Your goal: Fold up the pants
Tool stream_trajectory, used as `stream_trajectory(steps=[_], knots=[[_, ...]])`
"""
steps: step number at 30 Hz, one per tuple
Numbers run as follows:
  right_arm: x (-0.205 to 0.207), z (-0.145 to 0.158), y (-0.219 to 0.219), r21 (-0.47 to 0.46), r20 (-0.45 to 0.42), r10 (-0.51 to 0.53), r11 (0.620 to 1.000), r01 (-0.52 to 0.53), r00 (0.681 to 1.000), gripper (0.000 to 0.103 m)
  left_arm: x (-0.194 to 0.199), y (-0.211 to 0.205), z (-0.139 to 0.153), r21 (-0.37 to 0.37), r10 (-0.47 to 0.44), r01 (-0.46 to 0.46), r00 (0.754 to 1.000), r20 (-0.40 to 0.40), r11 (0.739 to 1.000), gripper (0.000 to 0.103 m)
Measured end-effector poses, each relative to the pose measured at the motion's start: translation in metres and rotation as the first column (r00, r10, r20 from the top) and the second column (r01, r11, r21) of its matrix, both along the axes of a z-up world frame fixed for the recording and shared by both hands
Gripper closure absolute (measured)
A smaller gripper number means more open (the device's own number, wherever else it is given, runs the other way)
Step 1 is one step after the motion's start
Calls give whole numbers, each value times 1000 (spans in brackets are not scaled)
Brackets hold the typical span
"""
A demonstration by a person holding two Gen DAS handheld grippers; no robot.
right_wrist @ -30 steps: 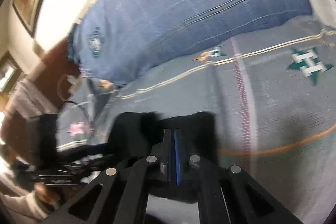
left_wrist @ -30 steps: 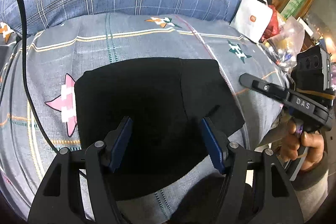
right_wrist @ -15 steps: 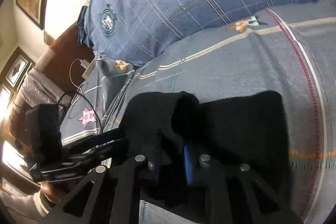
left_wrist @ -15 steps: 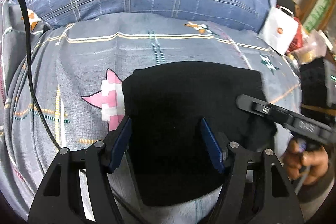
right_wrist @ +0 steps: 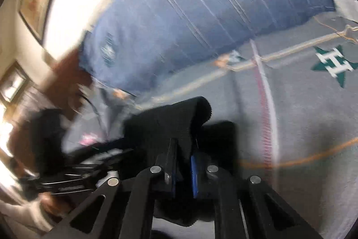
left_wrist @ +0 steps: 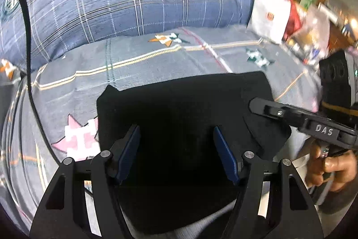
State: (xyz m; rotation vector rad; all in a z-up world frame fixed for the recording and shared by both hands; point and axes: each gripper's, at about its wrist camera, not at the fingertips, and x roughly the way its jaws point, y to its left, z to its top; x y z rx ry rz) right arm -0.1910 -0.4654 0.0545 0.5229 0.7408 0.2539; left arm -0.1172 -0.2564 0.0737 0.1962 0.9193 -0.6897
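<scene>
The black pants lie folded into a compact rectangle on the grey patterned bedspread. My left gripper is open and empty, hovering over the near half of the pants. My right gripper is shut on a fold of the pants and lifts that fold off the bed. In the left wrist view the right gripper reaches in from the right, over the pants' right edge.
A large blue plaid pillow lies behind the pants. A white paper bag and clutter sit at the far right. A black cable runs down the left. The bedspread also shows in the right wrist view.
My right gripper closed on the pants' edge and lifted a fold of it. My left gripper stayed open and shifted a little over the pants.
</scene>
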Motion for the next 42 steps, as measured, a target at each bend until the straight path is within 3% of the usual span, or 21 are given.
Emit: stream_trajectory(steps=[2,4,7,9,12,14,21,28,33,37,42], knots=[[8,-13,2,-41,-37,-10,999,8,999,94,3,-7,-12,46,6,-7,1000,23,999,35],[13,-17,3,-62,-41,-37,997,34,998,94,4,-7,-13,47,6,-7,999,38,999,35],[3,-3,-4,-90,-39,-109,990,105,993,79,6,5,-3,-3,15,-15,1000,-6,1000,35],[-10,12,-6,-137,-14,-141,981,138,990,79,7,14,6,-52,32,-33,999,-24,998,35],[-22,40,12,-161,66,-75,983,85,995,79,8,26,20,-89,71,-70,998,2,994,35],[-20,47,27,-203,78,-26,978,42,997,79,14,27,18,-66,96,-95,995,11,993,35],[27,10,52,-298,-35,27,954,-36,999,79,40,31,-14,-26,183,-184,982,-46,983,35],[50,-7,42,-259,-40,29,965,-39,999,79,51,36,-27,-76,209,-219,970,-124,973,31],[39,9,49,-292,-63,28,955,-45,998,79,41,37,-19,-54,204,-211,973,-107,976,31],[11,31,61,-331,-23,37,943,-43,999,78,33,41,-10,-55,203,-209,974,-99,976,31],[-10,27,69,-377,-70,35,924,-59,997,75,15,46,6,-72,185,-189,981,-55,979,31]])
